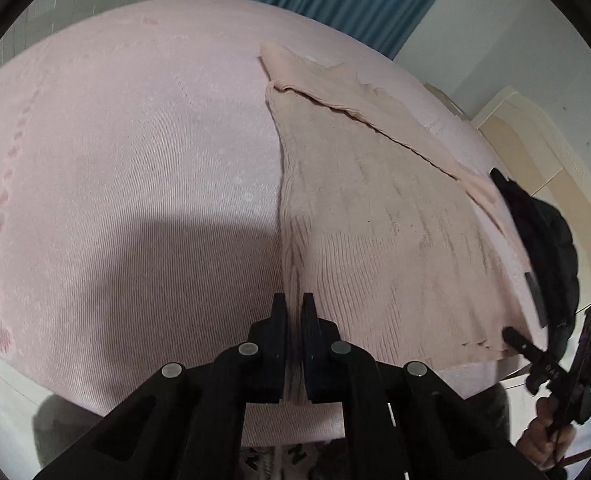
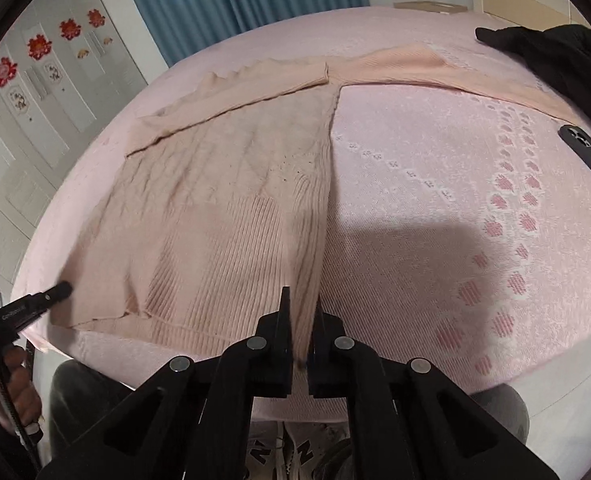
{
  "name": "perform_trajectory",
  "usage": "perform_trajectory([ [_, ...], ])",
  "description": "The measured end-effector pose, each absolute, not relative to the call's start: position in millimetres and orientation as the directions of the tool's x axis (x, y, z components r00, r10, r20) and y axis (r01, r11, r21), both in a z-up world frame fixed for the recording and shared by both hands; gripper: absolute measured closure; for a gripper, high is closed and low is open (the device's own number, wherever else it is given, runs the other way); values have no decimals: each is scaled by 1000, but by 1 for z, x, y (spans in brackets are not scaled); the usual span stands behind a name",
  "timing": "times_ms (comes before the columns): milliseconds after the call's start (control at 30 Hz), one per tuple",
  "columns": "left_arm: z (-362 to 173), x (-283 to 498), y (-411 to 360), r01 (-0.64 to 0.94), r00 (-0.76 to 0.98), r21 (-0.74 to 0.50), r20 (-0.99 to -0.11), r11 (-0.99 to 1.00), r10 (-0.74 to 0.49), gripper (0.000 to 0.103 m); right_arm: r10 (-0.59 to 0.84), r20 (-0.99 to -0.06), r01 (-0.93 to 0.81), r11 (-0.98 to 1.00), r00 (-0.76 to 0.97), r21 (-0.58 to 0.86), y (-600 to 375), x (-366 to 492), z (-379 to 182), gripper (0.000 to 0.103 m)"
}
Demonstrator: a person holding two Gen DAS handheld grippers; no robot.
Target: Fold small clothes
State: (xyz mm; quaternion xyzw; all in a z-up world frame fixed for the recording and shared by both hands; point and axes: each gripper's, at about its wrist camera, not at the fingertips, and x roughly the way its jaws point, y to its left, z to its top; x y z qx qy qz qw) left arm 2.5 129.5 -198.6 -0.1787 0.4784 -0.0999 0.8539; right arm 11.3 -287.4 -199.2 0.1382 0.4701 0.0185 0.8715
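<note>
Gripping: both grippers clamped on the hem of the pink knit sweater [image 1: 375, 216], one at each bottom corner.
Left gripper [image 1: 294, 308]: jaws clenched on the sweater's side edge, bottom centre of left wrist view; fabric runs between the fingers.
Right gripper [image 2: 301, 304]: jaws clenched on the opposite hem edge, bottom centre of right wrist view; cloth pinched and bunched between them.
Sweater location: spread flat on the pink bedspread [image 1: 115, 160], body filling centre-right of left view and centre-left of right view; one sleeve [image 2: 455, 72] stretches toward upper right in right view.
Handling: looks like a light, soft, stretchy rib knit; will drape and sag, not hold shape. Unlikely to slip in a clamp.
Where to grip: hem corners, as now; shoulders next, probably.
Risk: uneven pull could stretch the knit or skew the fold.
Nearby: black garment [image 2: 555, 56] at upper right, touching the sleeve end.
</note>
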Motion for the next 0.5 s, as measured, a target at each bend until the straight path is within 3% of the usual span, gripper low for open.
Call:
perform_trajectory([
  [167, -189, 4, 122, 24, 531, -348, -790, 937, -307, 91, 137, -822, 65, 976, 552, 206, -280, 7, -183, 93],
  [233, -181, 2, 121, 24, 551, -319, -787, 948, -278, 80, 96, -807, 73, 983, 582, 170, -280, 1, -170, 71],
  [300, -173, -3, 124, 18, 578, -310, -773, 950, -263, 67, 63, -788, 85, 986, 612, 145, -280, -5, -160, 59],
  [367, -165, -6, 128, 21, 604, -313, -753, 950, -261, 46, 40, -760, 86, 988, 649, 126, -282, -9, -149, 58],
  [500, -150, -3, 137, -8, 667, -294, -714, 956, -214, 38, -12, -749, 89, 994, 663, 63, -282, -7, -138, 58],
])
